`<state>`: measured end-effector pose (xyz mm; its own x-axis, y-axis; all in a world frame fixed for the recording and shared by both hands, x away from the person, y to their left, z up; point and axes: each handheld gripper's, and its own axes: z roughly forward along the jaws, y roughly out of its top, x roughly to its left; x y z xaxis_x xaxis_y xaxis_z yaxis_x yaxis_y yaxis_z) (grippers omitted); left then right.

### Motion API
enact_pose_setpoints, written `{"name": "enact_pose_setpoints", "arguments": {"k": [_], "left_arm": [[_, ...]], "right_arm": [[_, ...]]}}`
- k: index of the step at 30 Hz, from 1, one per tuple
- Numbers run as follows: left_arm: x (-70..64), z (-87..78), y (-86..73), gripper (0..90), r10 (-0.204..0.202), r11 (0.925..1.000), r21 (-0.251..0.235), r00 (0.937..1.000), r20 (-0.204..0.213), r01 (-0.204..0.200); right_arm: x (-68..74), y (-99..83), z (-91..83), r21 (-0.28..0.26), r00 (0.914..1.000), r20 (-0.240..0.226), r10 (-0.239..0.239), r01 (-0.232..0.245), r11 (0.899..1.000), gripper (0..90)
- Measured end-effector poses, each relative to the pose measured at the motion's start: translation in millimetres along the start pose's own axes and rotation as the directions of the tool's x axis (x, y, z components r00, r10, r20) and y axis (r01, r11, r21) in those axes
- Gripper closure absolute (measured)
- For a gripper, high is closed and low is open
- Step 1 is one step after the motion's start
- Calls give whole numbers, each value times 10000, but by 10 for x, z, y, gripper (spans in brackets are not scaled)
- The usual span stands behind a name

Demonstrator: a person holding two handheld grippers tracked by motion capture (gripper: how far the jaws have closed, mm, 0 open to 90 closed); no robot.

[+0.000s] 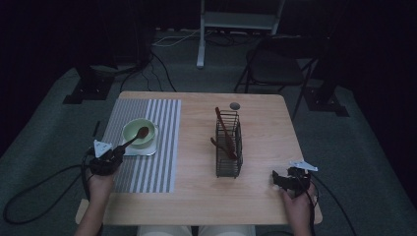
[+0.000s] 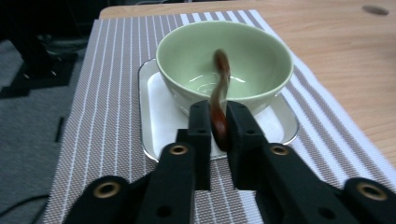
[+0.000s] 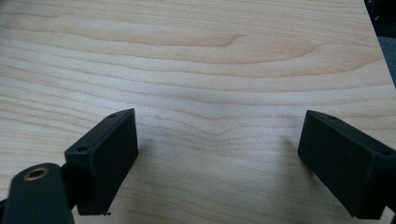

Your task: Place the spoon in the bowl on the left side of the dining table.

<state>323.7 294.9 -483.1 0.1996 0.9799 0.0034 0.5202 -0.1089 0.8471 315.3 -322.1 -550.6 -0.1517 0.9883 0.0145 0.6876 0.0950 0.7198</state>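
A pale green bowl (image 2: 224, 60) (image 1: 138, 132) stands on a small silver tray (image 2: 154, 121) (image 1: 145, 150) on the striped placemat (image 1: 152, 167). A brown wooden spoon (image 2: 219, 88) (image 1: 135, 139) reaches over the bowl's rim, its head above the inside. My left gripper (image 2: 218, 128) (image 1: 114, 155) is shut on the spoon's handle, just in front of the bowl. At the table's front right my right gripper (image 3: 217, 158) (image 1: 282, 179) rests open over bare wood, nothing between its jaws.
A black wire basket (image 1: 228, 142) with brown wooden utensils (image 1: 225, 135) stands mid-table. A small dark round spot (image 1: 235, 105) lies near the far edge. A folding chair (image 1: 275, 64) and a white stand (image 1: 201, 34) are on the floor behind the table.
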Motion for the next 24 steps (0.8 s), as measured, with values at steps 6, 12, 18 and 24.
{"name": "enact_pose_setpoints", "arguments": {"k": [6,12,18,24], "left_arm": [[0,29,-4,618,90,9999,61,10000,40,-90],[-9,1,-22,412,271,9996,133,9995,-187,-268],[-26,-65,-54,292,107,9996,281,9988,-477,-94],[-52,-156,-115,249,-39,9994,348,9997,-251,48]], "right_arm": [[0,0,0,-1,10000,-1,1,-1,10000,114],[0,0,0,-1,10000,0,0,0,10000,114],[1,0,0,2,10000,0,8,-8,10000,114],[1,1,0,5,10000,-1,15,-15,10000,114]]}}
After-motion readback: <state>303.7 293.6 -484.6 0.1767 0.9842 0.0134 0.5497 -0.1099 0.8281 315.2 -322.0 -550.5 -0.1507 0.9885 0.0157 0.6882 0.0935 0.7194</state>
